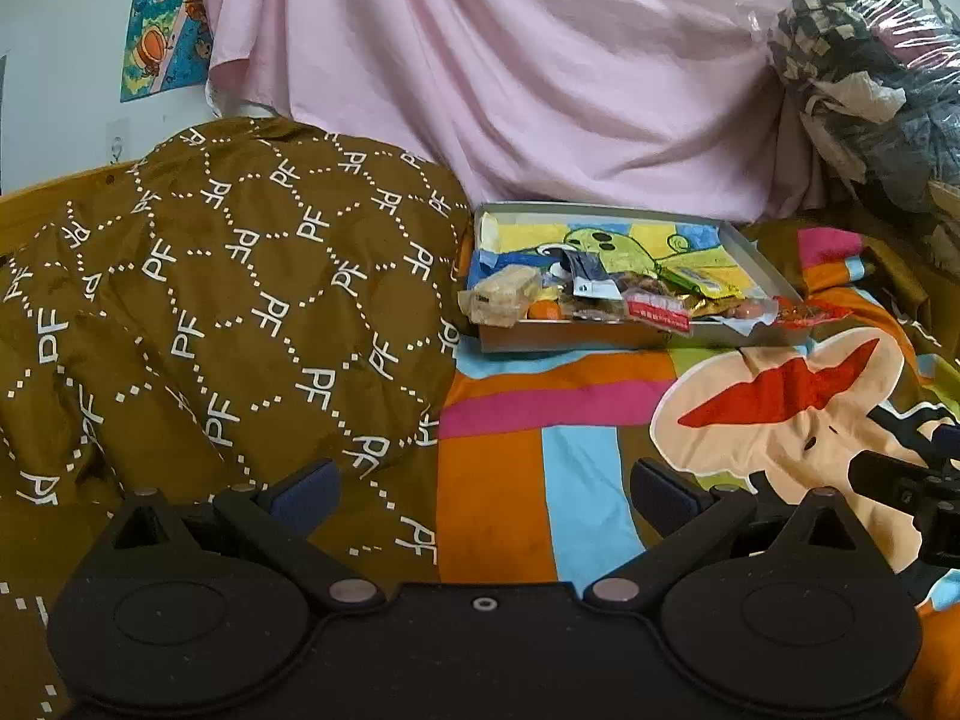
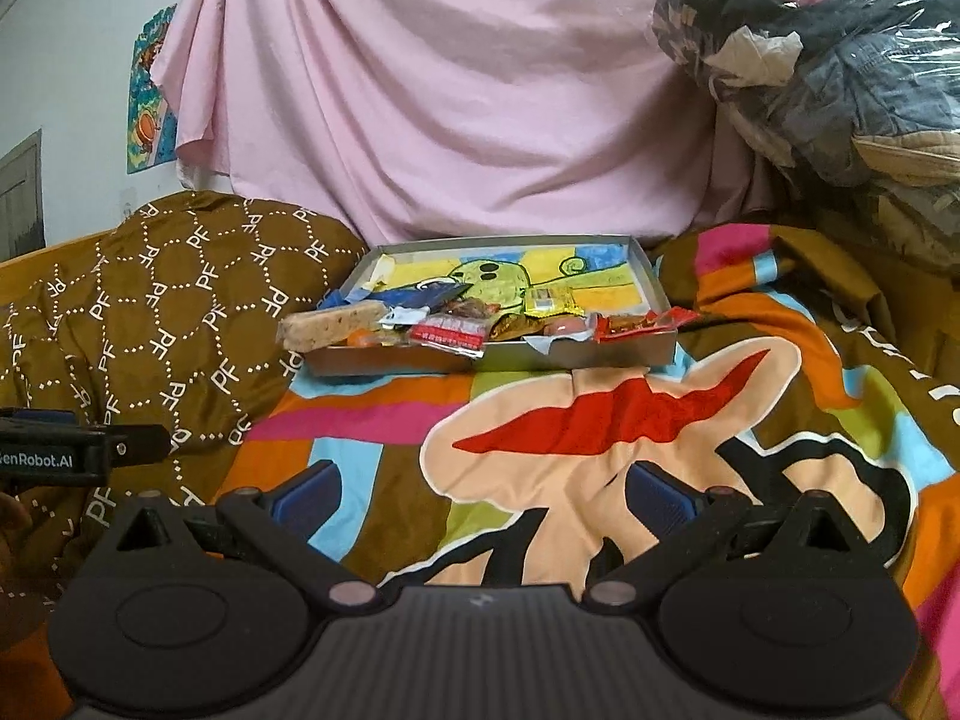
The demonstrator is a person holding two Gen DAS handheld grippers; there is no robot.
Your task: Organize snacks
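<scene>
Left tool (image 1: 483,495): released, its two blue pads spread wide with nothing between them; it hangs low over the bed.
Right tool (image 2: 483,495): also released and empty, level with the left one; each shows at the edge of the other's view.
Bedspread (image 2: 600,420): just under and ahead of both tools, a bright cartoon print in orange, pink, blue and peach, rumpled into soft folds.
Brown quilt (image 1: 240,300): heaped to the left of the left tool, dotted pattern with white letters, rising to about the height of the tray.
Tray (image 2: 657,285): well ahead of both tools, a shallow grey box with a coloured drawing on its floor, resting on the bedspread and slightly tilted.
Snacks (image 2: 456,330): all gathered in the tray, crowded along its near edge; the far half is bare.
Cereal bar (image 2: 330,330): in a clear wrapper, sticking out over the tray's near-left corner.
Red packet (image 2: 636,324): lying across the near-right rim, partly hanging out.
Progress: no snack lies loose on the bed, yet the pile is jumbled and two packets overhang; this fits either snacks gathered and awaiting sorting, or collecting just finished.
Pink sheet (image 1: 510,72): draped behind the tray, far from the tools.
Bagged clothes (image 2: 810,60): far right, in clear plastic.
Poster (image 1: 165,18): far left on a white wall.
</scene>
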